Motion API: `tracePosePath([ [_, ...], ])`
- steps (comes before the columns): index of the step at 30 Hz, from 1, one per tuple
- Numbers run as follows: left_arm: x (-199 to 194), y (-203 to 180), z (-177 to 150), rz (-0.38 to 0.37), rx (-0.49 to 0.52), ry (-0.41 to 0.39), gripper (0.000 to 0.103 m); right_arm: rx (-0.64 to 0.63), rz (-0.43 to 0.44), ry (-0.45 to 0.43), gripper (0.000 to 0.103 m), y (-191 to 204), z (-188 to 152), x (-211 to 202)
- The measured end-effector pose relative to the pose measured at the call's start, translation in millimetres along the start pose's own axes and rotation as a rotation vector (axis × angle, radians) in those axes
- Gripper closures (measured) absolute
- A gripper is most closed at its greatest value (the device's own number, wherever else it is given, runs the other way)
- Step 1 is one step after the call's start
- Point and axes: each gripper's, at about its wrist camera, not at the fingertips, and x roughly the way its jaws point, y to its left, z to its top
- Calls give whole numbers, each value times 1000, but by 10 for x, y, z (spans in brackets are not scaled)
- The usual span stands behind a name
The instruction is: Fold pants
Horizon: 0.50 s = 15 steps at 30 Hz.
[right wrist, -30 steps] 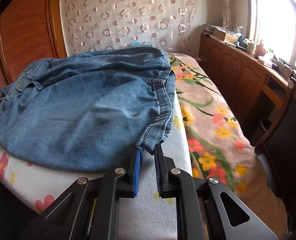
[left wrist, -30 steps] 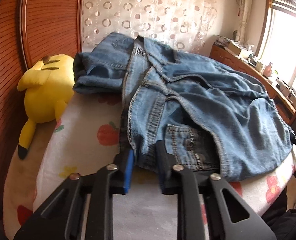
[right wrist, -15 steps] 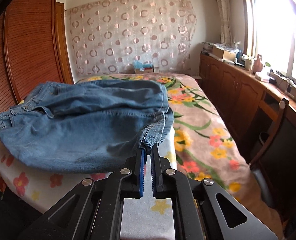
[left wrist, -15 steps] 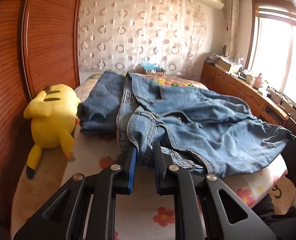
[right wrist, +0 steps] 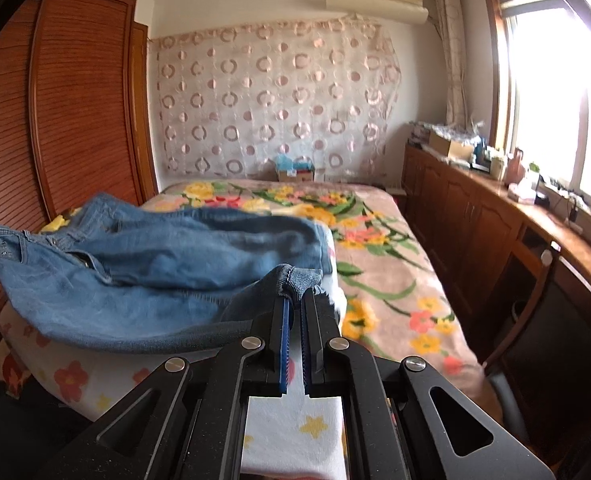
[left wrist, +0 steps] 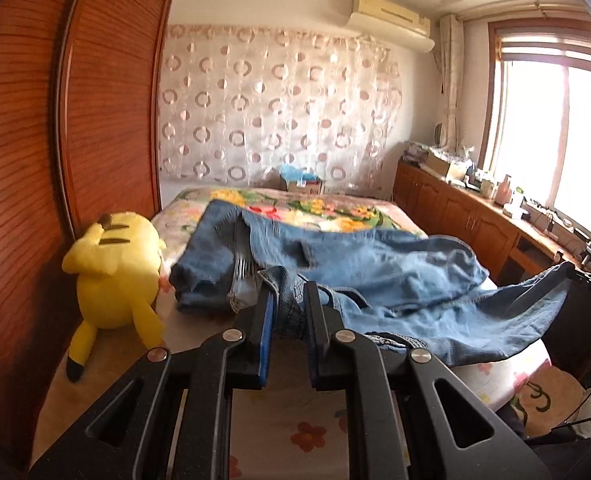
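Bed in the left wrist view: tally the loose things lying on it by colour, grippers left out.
Blue: 1, the jeans, pinched at two edges and partly raised off the bed
Yellow: 1, the plush toy lying by the wardrobe
Total: 2

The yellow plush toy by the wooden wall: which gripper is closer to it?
Left. The left gripper holds the jeans just beside the yellow plush toy. The right gripper holds the jeans' far end, near the bed's window side; the toy is out of its view.
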Motion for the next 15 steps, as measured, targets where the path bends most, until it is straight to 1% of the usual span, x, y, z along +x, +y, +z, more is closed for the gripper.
tracePosePath([
  [2, -106, 27, 63, 1, -2, -28, 88, -8, -13, -61, 99, 12, 28, -125],
  [6, -219, 92, 155, -1, 1, -58, 88, -6, -6, -103, 99, 8, 34, -179],
  [9, -172, 108, 144, 4, 7, -51, 88, -22, 6, -106, 99, 41, -24, -86],
  [15, 87, 83, -38, 4, 13, 17, 88, -7, 26, -60, 99, 13, -197, 285],
])
